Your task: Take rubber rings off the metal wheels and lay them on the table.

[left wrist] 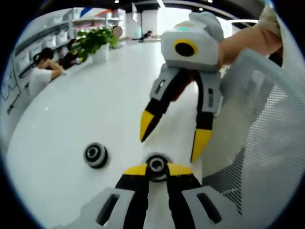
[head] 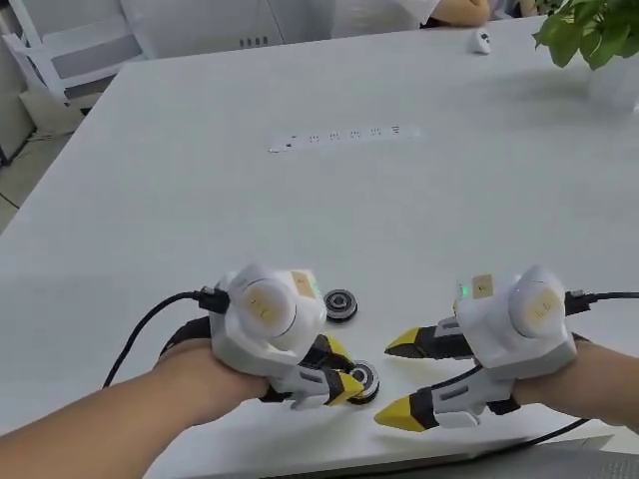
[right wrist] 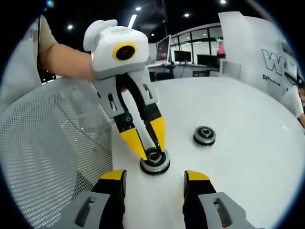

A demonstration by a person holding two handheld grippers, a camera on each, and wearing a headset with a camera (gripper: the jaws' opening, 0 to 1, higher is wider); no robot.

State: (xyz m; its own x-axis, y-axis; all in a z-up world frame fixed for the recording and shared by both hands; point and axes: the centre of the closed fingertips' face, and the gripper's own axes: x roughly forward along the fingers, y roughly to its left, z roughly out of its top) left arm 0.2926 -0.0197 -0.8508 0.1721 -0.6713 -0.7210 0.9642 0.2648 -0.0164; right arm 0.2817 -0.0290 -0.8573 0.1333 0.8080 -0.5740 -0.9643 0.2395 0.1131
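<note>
Two small metal wheels with black rubber rings lie near the table's front edge. My left gripper (head: 343, 371) is shut on the nearer wheel (head: 362, 381), which sits between its yellow tips (left wrist: 157, 165). From the right gripper view, those tips pinch the wheel (right wrist: 155, 161) from above. The second wheel (head: 340, 304) lies free just beyond it (left wrist: 96, 155) (right wrist: 204, 135). My right gripper (head: 397, 379) faces the left one, open, its tips a short way right of the held wheel with nothing between them (right wrist: 155, 175). The same open right gripper (left wrist: 174, 136) appears in the left gripper view.
A white power strip (head: 344, 135) lies mid-table. A potted plant (head: 589, 30) stands at the far right corner, with a small white object (head: 482, 42) near it. The table's front edge (head: 399, 461) runs just under my hands. A mesh chair (right wrist: 52, 143) is beside it.
</note>
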